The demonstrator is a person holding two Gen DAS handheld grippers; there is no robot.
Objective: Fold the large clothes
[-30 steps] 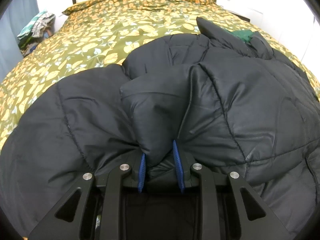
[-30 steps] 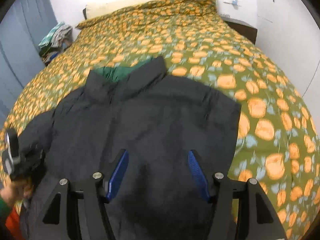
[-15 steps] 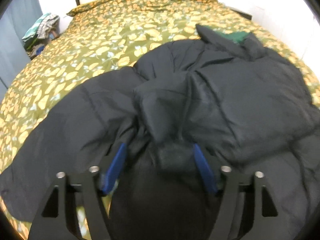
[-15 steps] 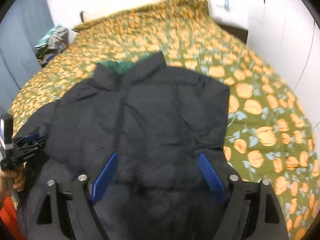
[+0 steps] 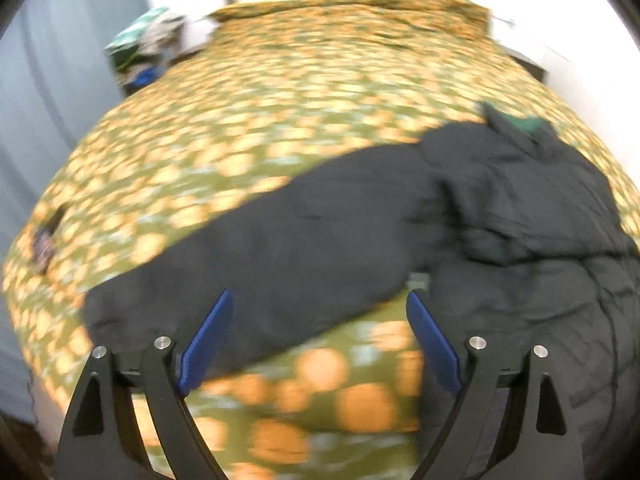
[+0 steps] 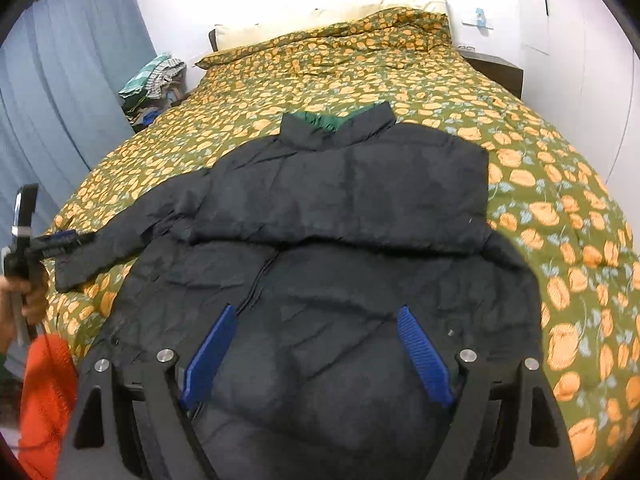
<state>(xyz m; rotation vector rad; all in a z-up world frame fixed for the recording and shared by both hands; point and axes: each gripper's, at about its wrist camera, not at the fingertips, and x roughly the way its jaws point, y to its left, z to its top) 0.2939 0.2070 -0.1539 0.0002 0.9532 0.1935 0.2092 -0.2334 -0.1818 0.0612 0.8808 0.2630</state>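
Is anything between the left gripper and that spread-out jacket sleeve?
Nothing visible: the left gripper is opening, nothing between its fingers, and the sleeve of the black jacket lies unobstructed on the bedspread just ahead.

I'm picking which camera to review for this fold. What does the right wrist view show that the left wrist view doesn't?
Only the right wrist view: the jacket whole and sharp, its folded-over right side, the left gripper held beside the spread sleeve, an orange sleeve.

Only the left wrist view, blurred: that sleeve's full length across the bedspread, and the left gripper's jaws opening with nothing between them.

Both: jacket, green collar lining, clothes pile, curtain.
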